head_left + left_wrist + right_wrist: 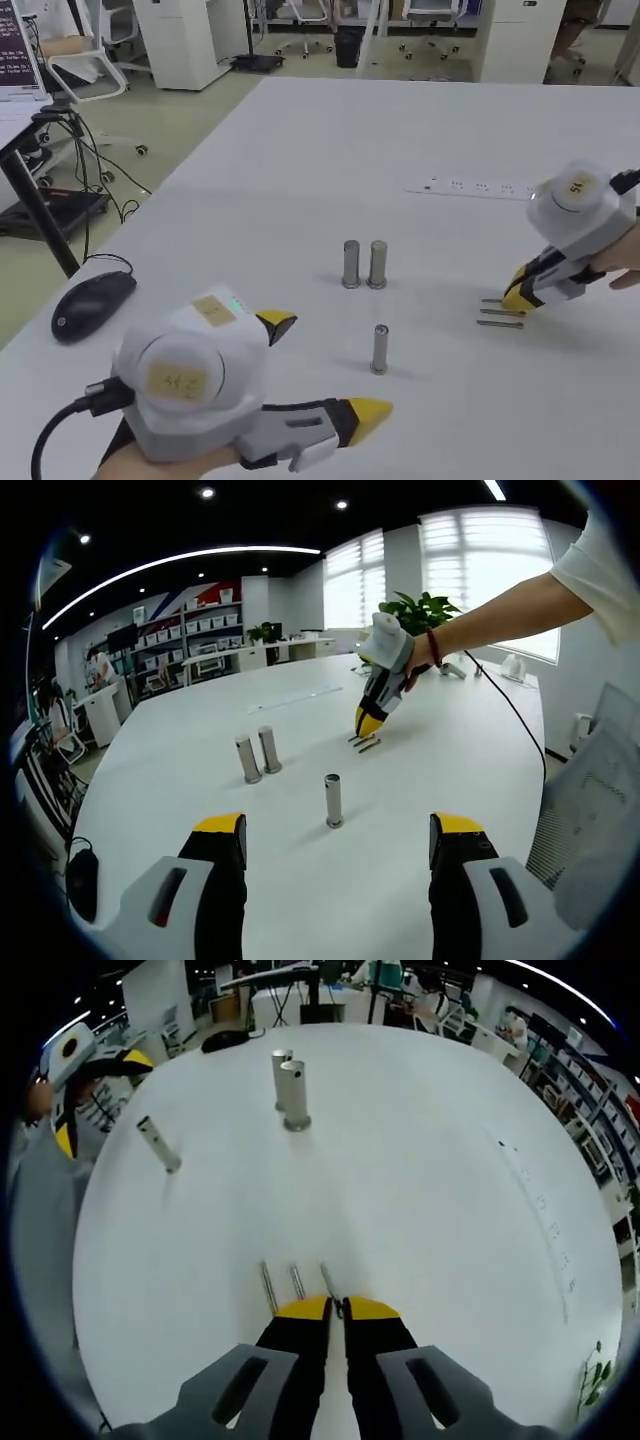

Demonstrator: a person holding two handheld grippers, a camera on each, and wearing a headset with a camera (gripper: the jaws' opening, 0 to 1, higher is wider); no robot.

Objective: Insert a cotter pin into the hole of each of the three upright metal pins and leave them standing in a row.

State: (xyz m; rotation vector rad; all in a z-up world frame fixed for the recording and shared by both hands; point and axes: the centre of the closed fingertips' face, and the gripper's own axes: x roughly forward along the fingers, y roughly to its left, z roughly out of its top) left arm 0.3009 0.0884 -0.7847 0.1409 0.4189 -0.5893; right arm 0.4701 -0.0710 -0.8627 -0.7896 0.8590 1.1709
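Lower left of the head view: left gripper [322, 365], jaws spread wide, nothing between them. Just beyond, one metal pin [380, 349] stands upright at centre. At right edge, right gripper [520, 293], jaws pressed together, tips at three cotter pins [500, 312] lying flat on the table [300, 150]. Farther back, paired pins [364, 264] stand upright, side by side.

Upright pins [378, 349]: smooth grey metal, satin sheen. Cotter pins [500, 312]: thin dull metal. Desk [300, 150]: white, matt, smooth. Left tool [330, 365] & right tool [335, 1308]: white plastic shells, yellow tips. Mouse [92, 303]: blk plastic.
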